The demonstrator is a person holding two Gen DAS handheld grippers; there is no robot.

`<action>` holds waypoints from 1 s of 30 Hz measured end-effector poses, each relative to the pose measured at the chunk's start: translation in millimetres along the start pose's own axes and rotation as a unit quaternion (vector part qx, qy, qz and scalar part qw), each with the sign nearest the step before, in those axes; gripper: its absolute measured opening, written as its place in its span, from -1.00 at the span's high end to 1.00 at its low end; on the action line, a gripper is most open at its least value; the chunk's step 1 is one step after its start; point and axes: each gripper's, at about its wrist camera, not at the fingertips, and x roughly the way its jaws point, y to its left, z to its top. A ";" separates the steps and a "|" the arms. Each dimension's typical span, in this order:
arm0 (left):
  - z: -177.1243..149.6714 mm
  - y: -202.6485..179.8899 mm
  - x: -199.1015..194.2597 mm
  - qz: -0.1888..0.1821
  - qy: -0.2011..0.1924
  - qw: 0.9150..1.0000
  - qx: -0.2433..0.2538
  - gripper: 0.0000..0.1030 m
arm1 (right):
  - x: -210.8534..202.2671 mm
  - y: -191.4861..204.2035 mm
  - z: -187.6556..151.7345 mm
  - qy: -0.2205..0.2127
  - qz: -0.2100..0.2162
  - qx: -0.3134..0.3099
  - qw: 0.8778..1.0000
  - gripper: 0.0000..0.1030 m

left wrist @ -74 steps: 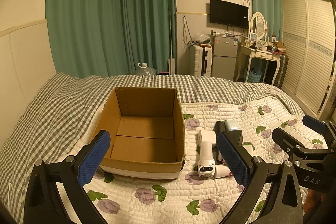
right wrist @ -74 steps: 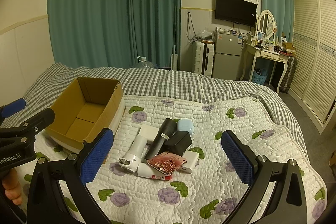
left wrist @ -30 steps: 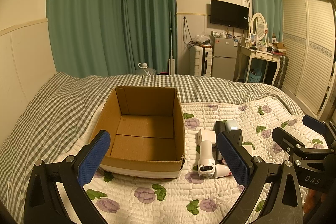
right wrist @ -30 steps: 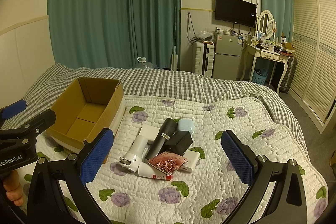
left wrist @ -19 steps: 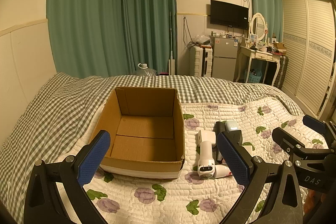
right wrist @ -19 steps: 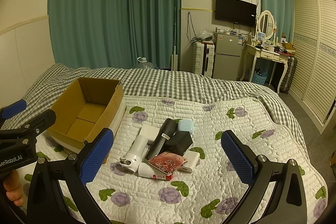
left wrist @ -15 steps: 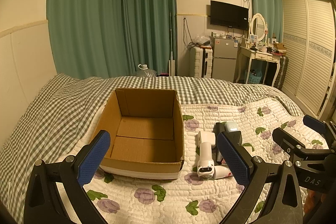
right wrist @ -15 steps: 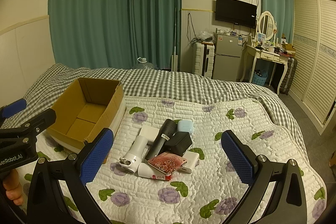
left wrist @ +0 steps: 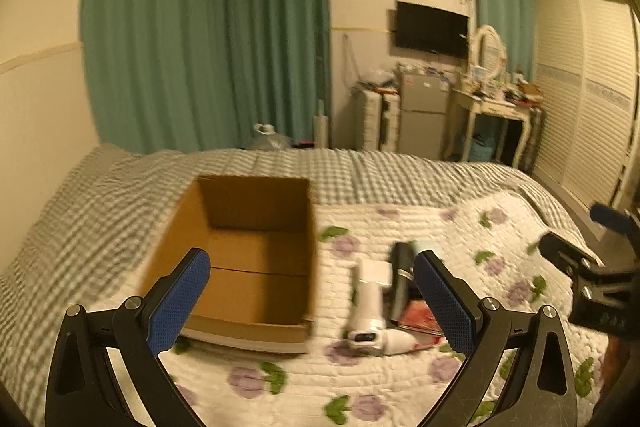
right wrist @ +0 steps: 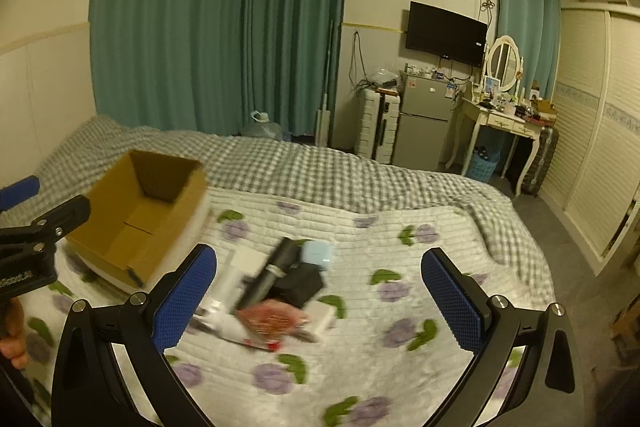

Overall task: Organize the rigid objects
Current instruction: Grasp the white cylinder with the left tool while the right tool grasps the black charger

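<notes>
Reading from left to right, an empty cardboard box [left wrist: 248, 259] was shown on the bed [left wrist: 120, 195], with the left gripper [left wrist: 312, 295] held low before it, its fingers [left wrist: 178, 301] spread wide and holding nothing. Just right of the box, a cluster of rigid objects lay on the floral quilt [right wrist: 400, 327]: a white handheld device [right wrist: 228, 287], a black cylinder [right wrist: 272, 271], a black block [right wrist: 300, 285], a pale blue case [right wrist: 318, 253], a white slab [right wrist: 320, 317] and a red-patterned flat item [right wrist: 268, 319], several touching or overlapping. The right gripper [right wrist: 318, 299] was held above this cluster, likewise released and empty. No object was seen inside the box; the task was judged barely begun, with every item left to be moved.
</notes>
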 end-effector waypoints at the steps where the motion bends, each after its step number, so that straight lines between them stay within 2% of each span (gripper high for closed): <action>1: -3.0 -6.5 5.9 -0.007 0.008 1.000 0.004 -1.00 | 3.5 -4.9 -0.7 0.005 -0.001 -0.004 1.000 -1.00; 7: -34.1 -52.2 57.0 -0.042 0.080 0.995 0.035 -0.97 | 44.4 -37.3 -14.3 0.067 -0.002 -0.013 0.998 -1.00; 10: -52.3 -67.6 85.8 -0.029 0.120 0.990 0.062 -0.97 | 67.2 -44.5 -21.8 0.098 0.007 -0.032 0.995 -1.00; 13: -61.6 -70.9 112.4 -0.017 0.146 0.987 0.064 -0.95 | 91.9 -46.5 -26.9 0.130 0.041 -0.044 0.990 -0.98; 17: -69.2 -77.1 135.7 -0.018 0.165 0.984 0.062 -0.94 | 121.1 -42.7 -23.7 0.149 0.072 -0.068 0.984 -0.96; 21: -70.5 -85.2 144.1 -0.015 0.165 0.983 0.079 -0.90 | 157.5 -31.6 -21.1 0.169 0.105 -0.100 0.975 -0.95; 22: -70.5 -87.1 146.8 -0.016 0.166 0.983 0.082 -0.86 | 168.2 -27.9 -22.1 0.176 0.118 -0.110 0.971 -0.93; 23: -71.4 -89.0 148.9 -0.018 0.171 0.981 0.084 -0.69 | 175.6 -24.7 -23.2 0.179 0.124 -0.118 0.969 -0.92; 24: -73.2 -90.9 153.5 -0.018 0.179 0.980 0.085 -0.38 | 186.5 -21.0 -25.8 0.184 0.133 -0.131 0.965 -0.90; 26: -76.4 -88.1 162.4 -0.013 0.195 0.977 0.081 0.06 | 199.6 -16.8 -29.9 0.192 0.149 -0.142 0.959 -0.89; 30: -78.1 -65.4 182.9 0.013 0.217 0.975 0.042 0.05 | 214.7 -9.8 -36.0 0.203 0.197 -0.153 0.947 -0.89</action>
